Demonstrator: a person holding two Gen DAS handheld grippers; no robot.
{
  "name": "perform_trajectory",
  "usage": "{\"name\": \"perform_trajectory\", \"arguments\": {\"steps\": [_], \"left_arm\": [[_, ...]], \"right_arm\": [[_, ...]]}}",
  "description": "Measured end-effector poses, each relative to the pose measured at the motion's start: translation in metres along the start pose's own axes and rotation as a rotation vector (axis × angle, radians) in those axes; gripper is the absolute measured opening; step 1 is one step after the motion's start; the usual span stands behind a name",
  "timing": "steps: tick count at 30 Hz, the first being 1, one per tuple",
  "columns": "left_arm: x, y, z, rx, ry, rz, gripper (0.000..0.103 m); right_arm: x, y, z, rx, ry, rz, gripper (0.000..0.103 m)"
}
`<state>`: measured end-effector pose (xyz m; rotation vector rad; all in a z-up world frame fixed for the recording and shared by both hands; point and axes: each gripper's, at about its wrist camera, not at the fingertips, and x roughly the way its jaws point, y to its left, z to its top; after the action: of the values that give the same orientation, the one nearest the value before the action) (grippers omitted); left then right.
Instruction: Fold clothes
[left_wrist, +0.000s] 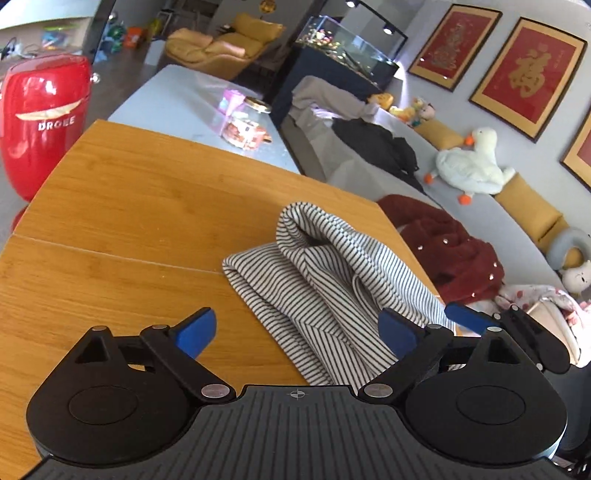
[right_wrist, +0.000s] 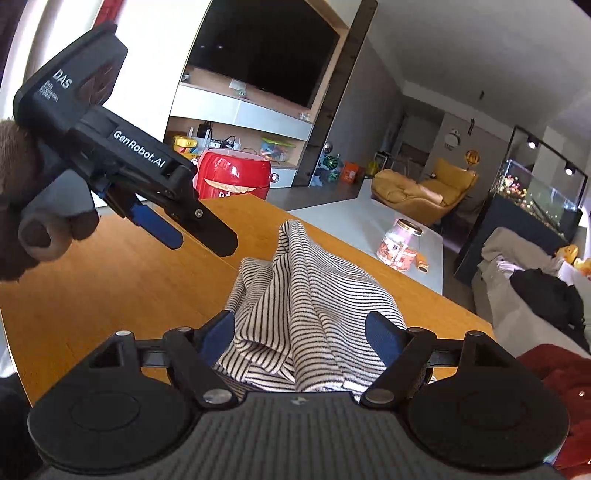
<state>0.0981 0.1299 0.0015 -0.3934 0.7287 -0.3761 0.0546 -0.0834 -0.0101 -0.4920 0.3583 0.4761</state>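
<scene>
1. Both tools are seen with their blue-padded fingers spread apart; nothing is pinched by either.
2. From its own camera, the left tool (left_wrist: 297, 330) is held low over the wooden desk (left_wrist: 147, 206), with its left finger above bare wood and its right finger (left_wrist: 397, 334) against the near side of the striped garment (left_wrist: 325, 280).
3. In the right wrist view, the left tool (right_wrist: 192, 236) is seen from the side at upper left, gripped by a hand (right_wrist: 40, 221) and raised above the desk, apart from the cloth.
4. The right tool (right_wrist: 301, 338) is positioned with the garment's near edge between its spread fingers; whether the pads touch the cloth cannot be told.
5. The striped garment (right_wrist: 306, 299), white with thin dark stripes, is found crumpled in a heap near the right edge of the desk (right_wrist: 110, 295), with one fold raised into a peak at its far side.
6. A seam across the desk top is seen running up to the left side of the heap.
7. Beyond the far edge of the desk, a red barrel-shaped container (left_wrist: 44, 122) is seen at left and a glass jar (right_wrist: 400, 245) on a pale low table (left_wrist: 177, 99).
8. A dark red garment (left_wrist: 450, 251) is seen on the grey sofa (left_wrist: 491, 218) off the right edge of the desk, with a white plush goose (left_wrist: 472, 162) further along.
</scene>
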Motion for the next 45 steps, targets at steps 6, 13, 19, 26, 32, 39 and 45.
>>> {"name": "perform_trajectory", "arguments": {"steps": [6,13,19,26,32,39,45], "left_arm": [[0.027,-0.010,-0.011,0.015,0.091,-0.105,0.069],[0.060,-0.017,-0.023,-0.005,0.175,-0.173,0.065],[0.063,-0.029,-0.030,0.072,0.152,-0.174,0.074],[0.043,-0.022,-0.041,0.125,0.175,-0.206,0.083],[-0.005,0.013,-0.026,0.065,0.104,-0.088,0.091],[-0.023,-0.003,0.016,0.039,-0.057,-0.136,0.089],[0.030,-0.036,0.018,0.081,0.002,-0.227,0.083]], "right_arm": [[0.006,-0.012,-0.015,-0.095,0.057,-0.073,0.044],[0.007,-0.050,0.029,0.245,0.003,0.242,0.012],[0.037,-0.059,0.039,0.437,0.055,0.467,0.012],[0.056,-0.047,0.015,0.422,0.131,0.497,0.012],[0.032,0.003,0.004,0.229,0.111,0.425,0.013],[0.022,0.036,0.000,0.120,0.088,0.354,0.013],[0.013,0.034,-0.001,0.100,0.058,0.329,0.014]]}}
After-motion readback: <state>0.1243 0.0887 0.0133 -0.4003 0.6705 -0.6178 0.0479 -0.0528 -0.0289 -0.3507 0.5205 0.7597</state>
